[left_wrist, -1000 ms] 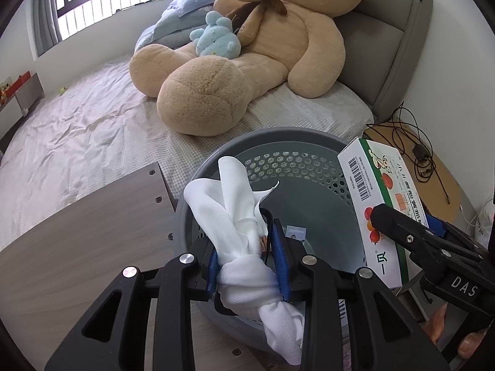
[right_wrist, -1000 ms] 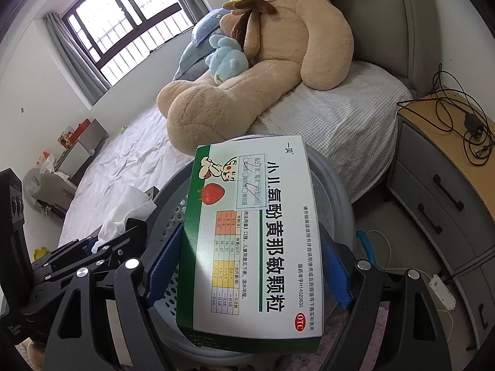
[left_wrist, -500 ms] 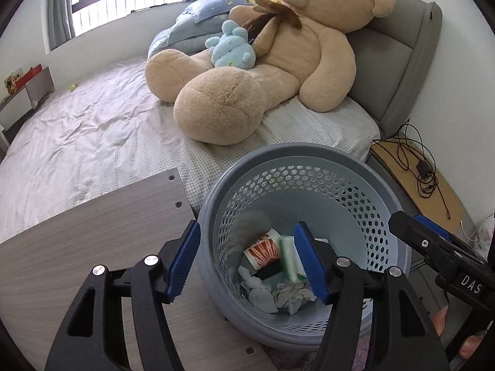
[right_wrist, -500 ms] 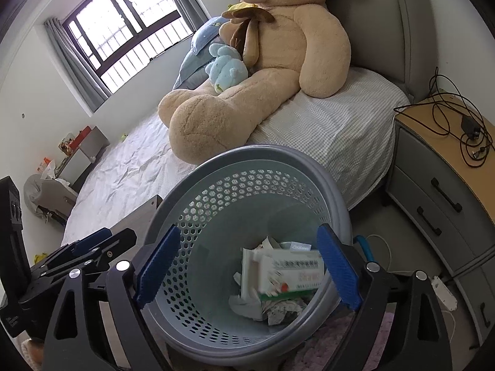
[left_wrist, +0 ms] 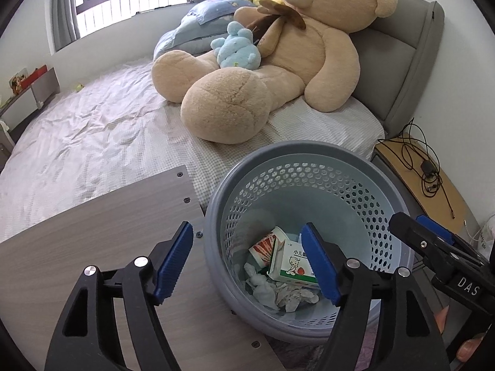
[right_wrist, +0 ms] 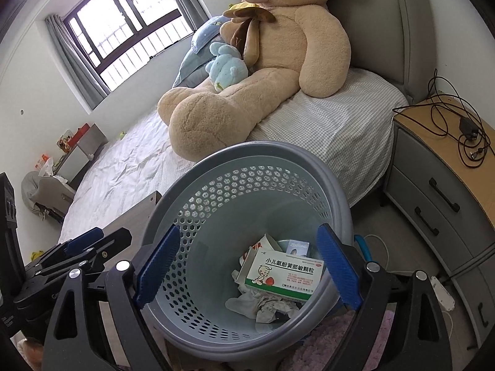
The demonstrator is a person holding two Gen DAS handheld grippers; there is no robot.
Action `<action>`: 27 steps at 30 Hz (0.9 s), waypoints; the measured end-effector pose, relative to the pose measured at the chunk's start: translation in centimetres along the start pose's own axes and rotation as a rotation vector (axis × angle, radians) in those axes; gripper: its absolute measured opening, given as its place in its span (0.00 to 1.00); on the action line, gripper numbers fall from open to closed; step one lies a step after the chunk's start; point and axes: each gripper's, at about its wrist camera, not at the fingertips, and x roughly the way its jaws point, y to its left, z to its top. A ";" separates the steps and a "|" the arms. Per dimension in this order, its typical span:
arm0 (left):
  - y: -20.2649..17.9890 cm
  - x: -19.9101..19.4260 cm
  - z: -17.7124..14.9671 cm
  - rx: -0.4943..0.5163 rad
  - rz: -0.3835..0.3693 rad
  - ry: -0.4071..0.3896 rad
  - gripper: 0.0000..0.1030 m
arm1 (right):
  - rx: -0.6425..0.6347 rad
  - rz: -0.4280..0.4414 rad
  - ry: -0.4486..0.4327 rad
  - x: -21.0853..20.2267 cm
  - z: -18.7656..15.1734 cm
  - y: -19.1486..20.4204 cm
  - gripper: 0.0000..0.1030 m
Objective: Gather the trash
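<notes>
- While both grippers hang above it, the grey perforated waste basket (right_wrist: 328,191) stands on the floor beside the bed (right_wrist: 324,123), next to a wood-grain board (left_wrist: 77,247).
- Left gripper (left_wrist: 247,259): jaws opening, blue pads spread wide, nothing between them; one pad lies over the board, the other over the basket's interior.
- Right gripper (right_wrist: 247,266): jaws released and wide apart, empty, straddling the basket's mouth.
- Trash, at the basket's bottom: a green-and-white medicine box (right_wrist: 283,273) lying flat on top; a red-and-white paper cup (left_wrist: 263,247) tilted beside it; crumpled white tissues (right_wrist: 263,304) beneath and in front.
- Large tan teddy bear (left_wrist: 278,71) seated on the bed against the grey headboard (left_wrist: 399,61), a small blue plush toy (left_wrist: 236,49) on its lap.
- Nightstand (right_wrist: 439,185) with drawers to the right of the basket, black cables (right_wrist: 458,126) coiled on its top.
- Barred window (right_wrist: 130,27) with grey curtains behind the bed.
</notes>
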 end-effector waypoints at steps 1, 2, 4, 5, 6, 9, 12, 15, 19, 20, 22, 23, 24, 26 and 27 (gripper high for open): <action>0.0 -0.1 -0.1 0.002 0.005 -0.003 0.71 | -0.002 -0.002 -0.002 0.0 0.0 0.0 0.83; 0.0 -0.2 -0.1 0.003 0.008 -0.005 0.72 | -0.004 -0.005 -0.004 -0.1 -0.1 0.1 0.83; 0.0 -0.4 -0.2 0.002 0.012 -0.008 0.75 | -0.007 -0.011 -0.007 -0.2 -0.2 0.1 0.84; 0.1 -0.5 -0.2 0.001 0.015 -0.010 0.77 | -0.007 -0.014 -0.008 -0.2 -0.2 0.2 0.84; 0.1 -0.5 -0.3 -0.001 0.020 -0.011 0.77 | -0.008 -0.016 -0.010 -0.2 -0.3 0.2 0.85; 0.2 -0.6 -0.4 -0.005 0.030 -0.011 0.80 | -0.012 -0.021 -0.017 -0.4 -0.4 0.2 0.85; 0.3 -1.0 -0.6 -0.007 0.042 -0.018 0.84 | -0.016 -0.028 -0.023 -0.5 -0.6 0.3 0.86; 0.5 -1.3 -0.6 -0.010 0.051 -0.026 0.88 | -0.018 -0.029 -0.024 -0.6 -0.8 0.4 0.86; 0.7 -1.4 -0.9 -0.012 0.061 -0.026 0.90 | -0.024 -0.036 -0.023 -0.6 -1.0 0.5 0.86; 0.7 -1.4 -0.9 -0.013 0.064 -0.026 0.91 | -0.026 -0.039 -0.023 -0.6 -1.0 0.5 0.86; 0.7 -1.4 -0.9 -0.014 0.071 -0.026 0.91 | -0.028 -0.039 -0.024 -0.7 -1.2 0.5 0.86; 0.8 -1.5 -0.9 -0.015 0.073 -0.026 0.92 | -0.028 -0.038 -0.026 -0.7 -1.2 0.6 0.86; 0.8 -1.5 -0.9 -0.016 0.076 -0.027 0.92 | -0.028 -0.039 -0.027 -0.7 -1.2 0.5 0.86; 0.9 -1.5 -0.9 -0.019 0.080 -0.028 0.93 | -0.025 -0.041 -0.027 -0.8 -1.2 0.5 0.86; 0.9 -1.6 -0.9 -0.021 0.081 -0.029 0.93 | -0.023 -0.037 -0.023 -0.8 -1.2 0.5 0.86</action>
